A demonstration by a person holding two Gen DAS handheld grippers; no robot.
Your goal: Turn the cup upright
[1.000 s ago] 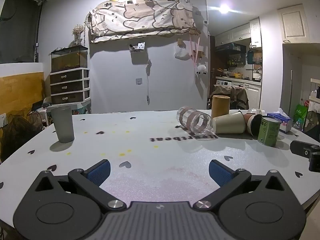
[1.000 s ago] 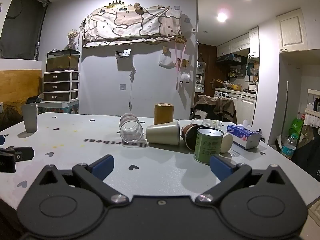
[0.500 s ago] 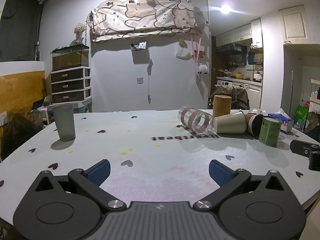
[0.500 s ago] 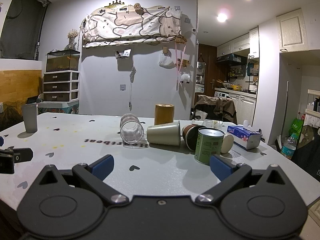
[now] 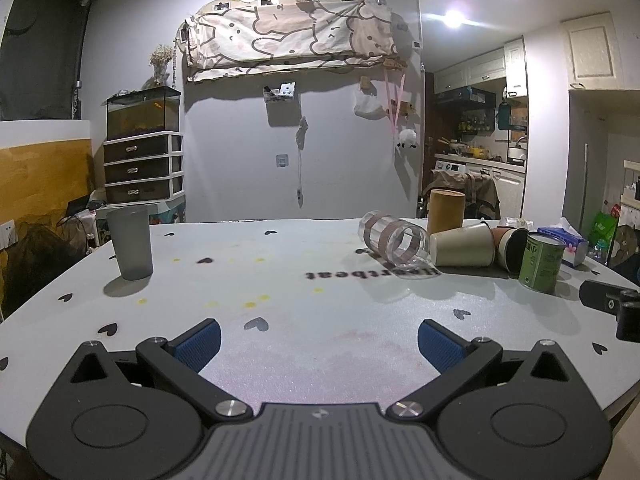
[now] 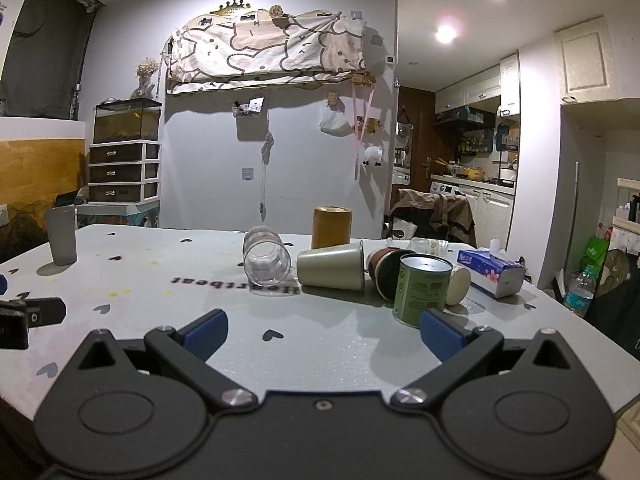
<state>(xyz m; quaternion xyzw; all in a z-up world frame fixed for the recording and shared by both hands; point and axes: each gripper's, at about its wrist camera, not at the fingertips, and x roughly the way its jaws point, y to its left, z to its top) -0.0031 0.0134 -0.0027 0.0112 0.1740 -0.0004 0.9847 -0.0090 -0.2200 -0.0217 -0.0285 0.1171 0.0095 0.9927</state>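
Several cups lie on their sides on the white table (image 5: 320, 304): a clear glass cup (image 5: 394, 242) (image 6: 266, 258), a beige paper cup (image 5: 462, 244) (image 6: 332, 266), and a brown cup (image 5: 510, 244) (image 6: 386, 270) behind it. A grey cup (image 5: 131, 242) (image 6: 61, 236) stands upright at the far left. My left gripper (image 5: 319, 340) is open and empty, low over the near table. My right gripper (image 6: 322, 332) is open and empty, short of the cups.
A green tin (image 5: 542, 262) (image 6: 422, 290) stands upright close to my right gripper's right finger. A brown cylinder (image 6: 331, 226) stands behind the cups. A tissue box (image 6: 490, 272) lies at the right. Each gripper's tip shows at the edge of the other's view.
Both grippers have barely moved; the left view has shifted slightly. Nothing on the table has moved.
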